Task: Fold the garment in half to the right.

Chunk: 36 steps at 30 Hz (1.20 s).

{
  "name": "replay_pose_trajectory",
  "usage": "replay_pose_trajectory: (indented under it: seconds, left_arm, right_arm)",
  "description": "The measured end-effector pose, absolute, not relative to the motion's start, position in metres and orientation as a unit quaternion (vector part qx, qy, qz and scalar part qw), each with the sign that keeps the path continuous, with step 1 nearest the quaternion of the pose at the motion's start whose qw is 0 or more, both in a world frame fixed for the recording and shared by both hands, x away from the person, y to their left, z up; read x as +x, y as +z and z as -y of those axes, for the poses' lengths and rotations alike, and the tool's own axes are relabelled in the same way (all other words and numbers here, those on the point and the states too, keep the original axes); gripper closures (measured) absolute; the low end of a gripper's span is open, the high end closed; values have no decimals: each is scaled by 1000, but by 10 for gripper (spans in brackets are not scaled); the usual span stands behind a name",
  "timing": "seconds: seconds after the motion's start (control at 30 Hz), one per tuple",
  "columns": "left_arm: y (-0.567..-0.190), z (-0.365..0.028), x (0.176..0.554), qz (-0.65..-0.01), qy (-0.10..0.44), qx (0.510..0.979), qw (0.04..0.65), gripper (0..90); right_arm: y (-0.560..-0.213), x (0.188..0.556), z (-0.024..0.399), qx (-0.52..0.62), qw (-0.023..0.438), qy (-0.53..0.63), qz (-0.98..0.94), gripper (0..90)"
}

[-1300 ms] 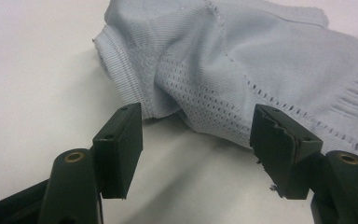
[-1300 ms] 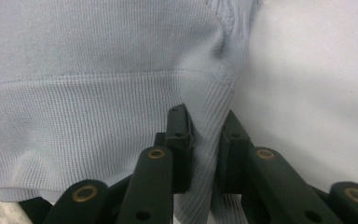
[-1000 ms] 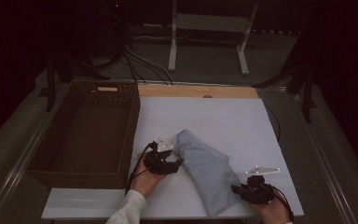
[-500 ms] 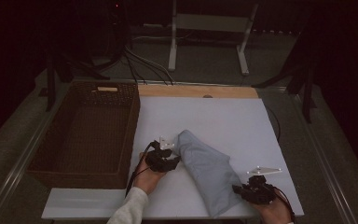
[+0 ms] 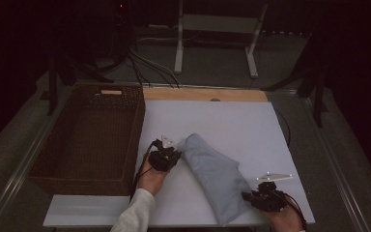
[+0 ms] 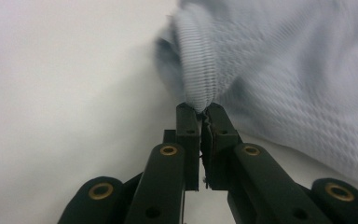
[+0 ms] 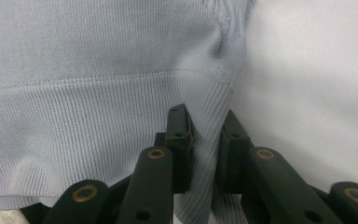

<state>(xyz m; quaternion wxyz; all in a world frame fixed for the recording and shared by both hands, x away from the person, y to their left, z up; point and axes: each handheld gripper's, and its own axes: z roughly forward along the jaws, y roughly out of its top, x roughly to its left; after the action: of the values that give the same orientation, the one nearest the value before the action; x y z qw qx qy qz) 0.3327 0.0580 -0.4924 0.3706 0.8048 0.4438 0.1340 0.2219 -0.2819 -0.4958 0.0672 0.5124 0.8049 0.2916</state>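
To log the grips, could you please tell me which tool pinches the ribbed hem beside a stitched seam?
The right tool: it grips the pale blue knit garment's seamed hem; the left tool pinches a seamless fold.

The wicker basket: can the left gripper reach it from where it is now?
Probably yes. The wicker basket stands just beside the left gripper, with only bare white board between, though its jaws are pinching the light blue garment.

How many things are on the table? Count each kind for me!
Pale blue garment: 1
Brown wicker basket: 1
Black tongs: 2, the left tongs and the right tongs, each pinching the garment
Total: 4
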Motion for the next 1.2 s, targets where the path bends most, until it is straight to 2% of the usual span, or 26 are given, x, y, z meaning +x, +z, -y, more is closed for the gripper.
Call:
replay_pose_trajectory:
  seconds: [0.23,0.4,0.47,0.6,0.7,0.97,1.2]
  left_arm:
    - [-481,-63,341,-461,155,795,363,881]
    - [-490,-56,347,-463,136,804,347,866]
    - [-492,-55,348,-469,123,802,350,815]
    - [-488,-58,347,-477,119,789,367,597]
    - [-483,-61,345,-481,112,781,382,518]
    - [-473,-61,338,-468,106,766,428,402]
    - [-471,-51,333,-443,104,775,440,376]
  right_arm:
    - [-495,222,283,514,66,290,-805,789]
    - [-495,222,283,513,67,289,-805,788]
    - [-495,222,282,513,67,288,-806,788]
    - [-495,221,282,511,69,288,-807,788]
    - [-495,222,282,511,70,287,-807,788]
    - [-495,221,281,511,72,286,-808,787]
    - [-495,221,280,510,73,285,-808,786]
